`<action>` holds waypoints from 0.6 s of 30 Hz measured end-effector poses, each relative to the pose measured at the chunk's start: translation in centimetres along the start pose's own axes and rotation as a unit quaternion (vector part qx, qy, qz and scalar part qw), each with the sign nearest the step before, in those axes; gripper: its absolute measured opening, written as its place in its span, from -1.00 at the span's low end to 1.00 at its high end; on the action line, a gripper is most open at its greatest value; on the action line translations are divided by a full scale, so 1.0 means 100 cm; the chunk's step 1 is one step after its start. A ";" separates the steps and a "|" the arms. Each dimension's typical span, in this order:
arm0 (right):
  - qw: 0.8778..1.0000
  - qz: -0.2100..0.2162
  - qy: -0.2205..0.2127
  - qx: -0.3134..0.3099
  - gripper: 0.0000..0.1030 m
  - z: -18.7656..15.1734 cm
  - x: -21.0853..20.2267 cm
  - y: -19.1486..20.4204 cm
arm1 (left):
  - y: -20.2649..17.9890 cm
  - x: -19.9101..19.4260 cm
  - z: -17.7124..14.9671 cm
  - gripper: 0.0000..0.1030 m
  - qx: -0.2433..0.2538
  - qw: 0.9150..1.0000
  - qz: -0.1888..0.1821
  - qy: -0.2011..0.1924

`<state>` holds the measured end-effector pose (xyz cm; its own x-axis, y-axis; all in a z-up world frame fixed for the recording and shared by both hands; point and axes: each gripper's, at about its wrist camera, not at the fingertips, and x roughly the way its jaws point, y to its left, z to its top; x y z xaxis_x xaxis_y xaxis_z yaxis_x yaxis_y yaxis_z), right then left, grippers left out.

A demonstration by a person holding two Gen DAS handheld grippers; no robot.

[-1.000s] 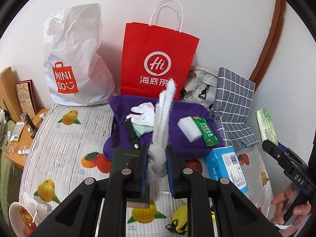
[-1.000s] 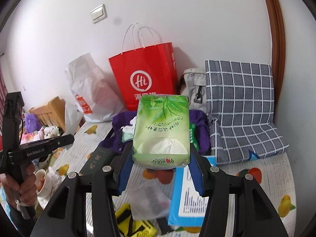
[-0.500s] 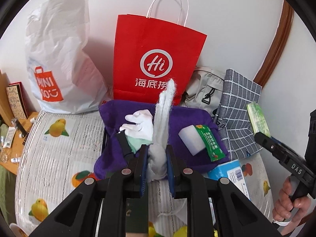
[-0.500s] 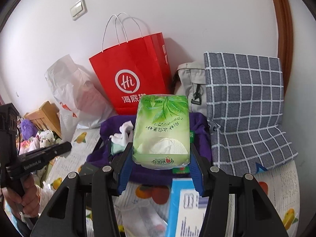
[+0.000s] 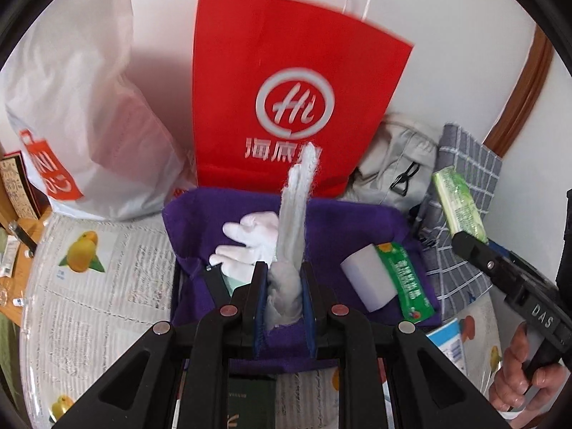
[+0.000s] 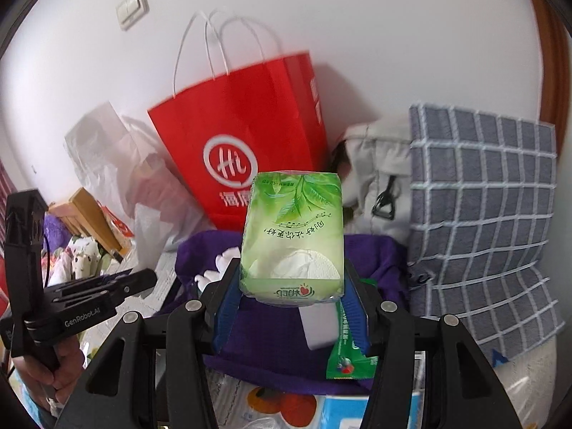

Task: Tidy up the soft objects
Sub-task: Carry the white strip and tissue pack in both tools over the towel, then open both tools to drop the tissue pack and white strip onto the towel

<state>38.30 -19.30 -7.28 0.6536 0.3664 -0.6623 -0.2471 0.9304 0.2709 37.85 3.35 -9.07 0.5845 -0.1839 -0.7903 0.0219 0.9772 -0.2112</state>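
Bright, even daylight, soft shadows, motion-blurred red bag (image 5: 286,82) (sharp fingers (image 5: 257,296)), heavy fisheye edge curvature

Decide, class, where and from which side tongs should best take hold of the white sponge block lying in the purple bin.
Probably grip the bare white half of the sponge, across its two long flat sides, coming from above. It lies flat in the purple bin, top exposed; the green wrapper covering its other half looks loose and slippery.

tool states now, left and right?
Left tool: closed on the white fuzzy cloth.
Right tool: closed on the green tissue pack.
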 end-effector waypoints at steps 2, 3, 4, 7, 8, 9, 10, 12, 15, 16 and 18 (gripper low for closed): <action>1.000 0.008 0.024 -0.002 0.03 -0.004 0.018 -0.002 | 0.001 0.012 -0.001 -0.66 0.001 1.000 -0.003 0.010; 0.999 0.013 0.037 -0.002 0.03 -0.005 0.027 -0.003 | 0.001 0.019 -0.001 -0.66 -0.001 1.000 -0.002 0.019; 0.999 0.017 0.044 -0.002 0.03 -0.006 0.032 -0.003 | 0.002 0.025 -0.001 -0.66 -0.002 1.000 0.001 0.029; 0.996 0.025 0.084 -0.002 0.03 -0.015 0.054 -0.009 | 0.001 0.031 -0.001 -0.66 0.007 0.999 0.004 0.033; 0.995 0.020 0.101 -0.011 0.03 -0.019 0.062 -0.008 | 0.002 0.031 -0.001 -0.66 0.008 0.999 0.004 0.035; 0.994 0.017 0.109 -0.019 0.03 -0.022 0.066 -0.007 | 0.002 0.032 -0.001 -0.66 0.008 0.999 0.004 0.035; 0.993 0.015 0.118 -0.027 0.03 -0.025 0.071 -0.006 | 0.003 0.032 0.000 -0.66 0.007 0.999 0.005 0.036; 0.989 0.024 0.142 -0.041 0.03 -0.032 0.083 -0.002 | 0.006 0.033 0.000 -0.66 0.007 0.999 0.005 0.038; 0.985 0.037 0.162 -0.052 0.03 -0.041 0.096 0.004 | 0.008 0.035 0.001 -0.66 0.007 0.999 0.010 0.041; 0.984 0.034 0.168 -0.056 0.03 -0.043 0.100 0.005 | 0.008 0.035 0.002 -0.66 0.008 0.999 0.011 0.042; 0.983 0.020 0.174 -0.061 0.03 -0.047 0.109 0.007 | 0.008 0.036 0.002 -0.66 0.010 0.999 0.010 0.043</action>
<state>41.87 -14.56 -17.54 0.3624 0.3658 -0.8572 -0.3655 0.9019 0.2304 40.16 3.49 -12.01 0.5137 -0.1717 -0.8406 0.0268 0.9825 -0.1843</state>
